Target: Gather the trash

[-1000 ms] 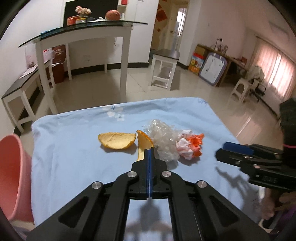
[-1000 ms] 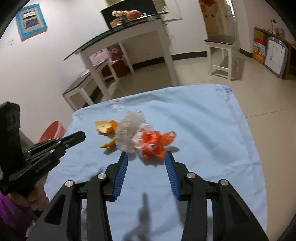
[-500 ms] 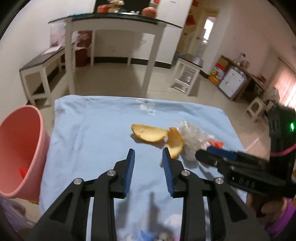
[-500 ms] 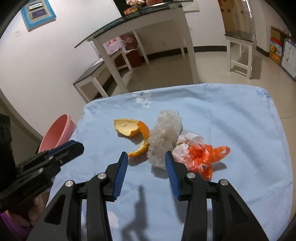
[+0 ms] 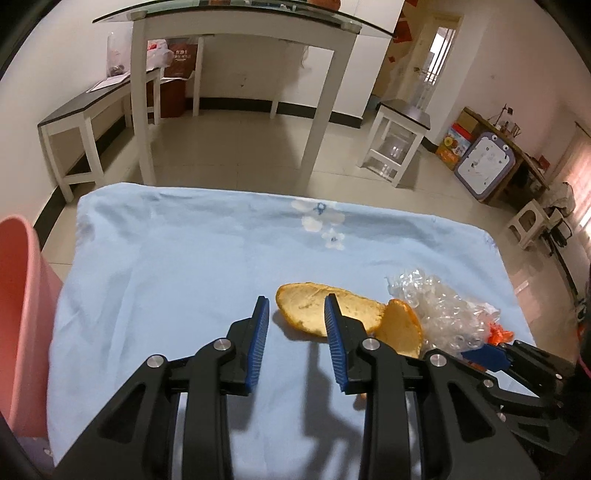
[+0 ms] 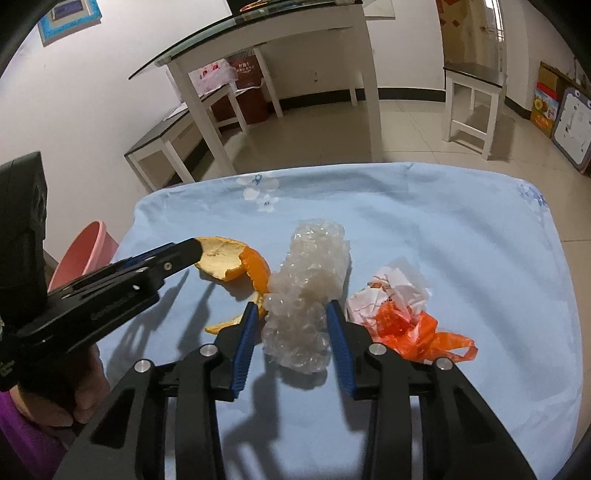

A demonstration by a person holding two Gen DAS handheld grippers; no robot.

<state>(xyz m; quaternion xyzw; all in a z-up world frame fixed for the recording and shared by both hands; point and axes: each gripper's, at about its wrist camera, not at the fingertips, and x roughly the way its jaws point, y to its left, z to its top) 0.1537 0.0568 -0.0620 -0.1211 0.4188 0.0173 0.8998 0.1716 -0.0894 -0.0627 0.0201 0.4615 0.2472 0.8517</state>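
The right gripper (image 6: 291, 314) points steeply down at the table, its blue ribbed pads on either side of a crumpled wad of clear bubble wrap (image 6: 308, 288). Its jaws have just been closing, and the wad sits between them; whether the pads already press on it cannot be told for sure, though they stand right against its sides. The left gripper (image 5: 295, 308) also tilts down, jaws spread after just opening, with the near end of a pale orange peel (image 5: 321, 312) in the gap, untouched. In the right wrist view the left gripper's black side carries small white lettering, too blurred to read, and a hand (image 6: 55, 384) with a purple sleeve grips its handle.

The peel lies cupped, pale pith up, with a second, deeper orange piece (image 5: 400, 326) leaning just beside it and touching the bubble wrap. To the right of the wrap lies crumpled white paper with red print (image 6: 391, 291) on an orange plastic bag (image 6: 417, 334); its print is not legible. All rest on a light blue cloth (image 6: 424, 221) with a small flower pattern at its far edge.

A pink bucket (image 5: 18, 314) stands at the table's left edge. Beyond, a white glass-topped table (image 5: 229, 26) stands on the tiled floor, with a red bag bearing unreadable characters (image 5: 181, 59) behind it.
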